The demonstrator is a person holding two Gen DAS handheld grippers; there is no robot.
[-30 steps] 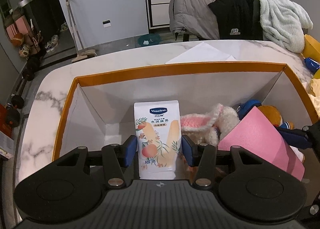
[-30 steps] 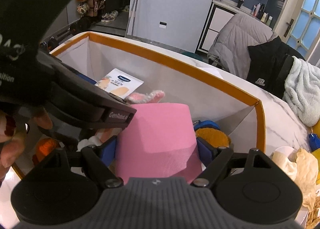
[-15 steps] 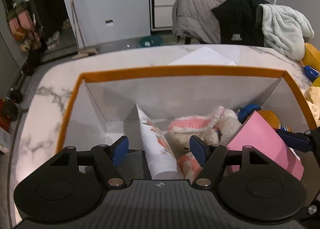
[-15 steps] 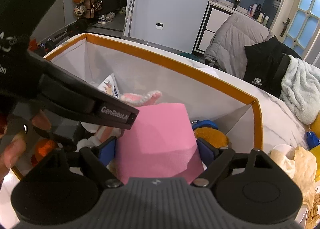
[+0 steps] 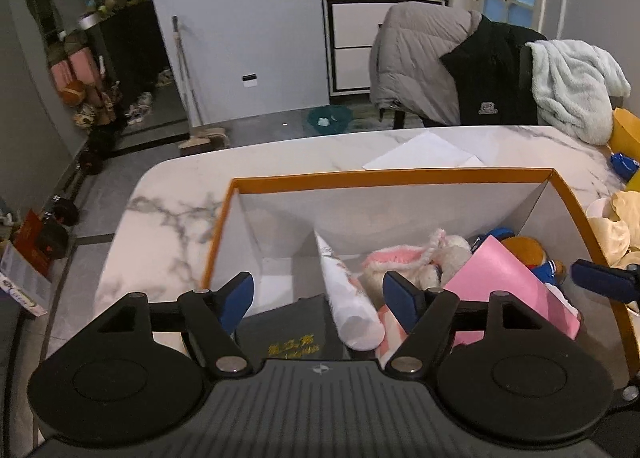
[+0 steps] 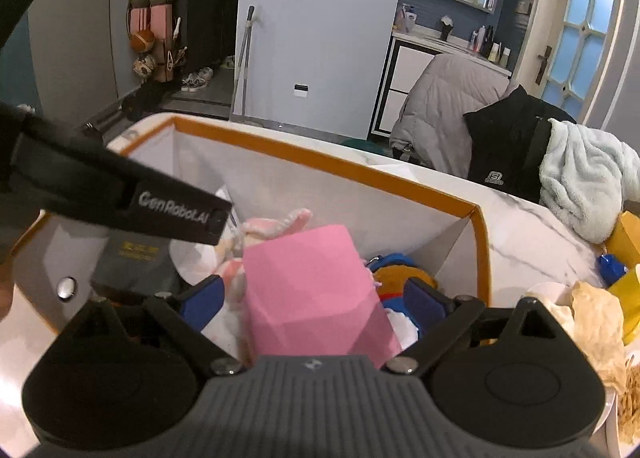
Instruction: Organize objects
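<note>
Left wrist view: white marble-veined desk (image 5: 168,214) carrying an orange-rimmed white cardboard box (image 5: 384,175), grey tiled floor and a chair draped with grey and black jackets (image 5: 452,66) beyond. Left hand-held gripper (image 5: 318,292) angled down over the box's near side, jaws opening, blue pads clear of everything. Between them, untouched, a white printed lotion tube (image 5: 348,298) leaning on a dark grey booklet with gold lettering (image 5: 292,332); pink-and-white knitted plush (image 5: 404,258) and a pink faceted paper box (image 5: 508,282) further right. Bare box floor at the left corner, open desk past the far rim.

Right wrist view: same box rim (image 6: 360,164), crumpled cream paper (image 6: 596,318) on the desk at right. Right hand-held gripper (image 6: 316,300) tilted down, jaws opening, pads standing off either side of the pink paper box (image 6: 308,282), gripping nothing. Left tool's black arm crossing the upper left. Blue and orange stuffed toy (image 6: 396,274) wedged behind, near the right wall.
</note>
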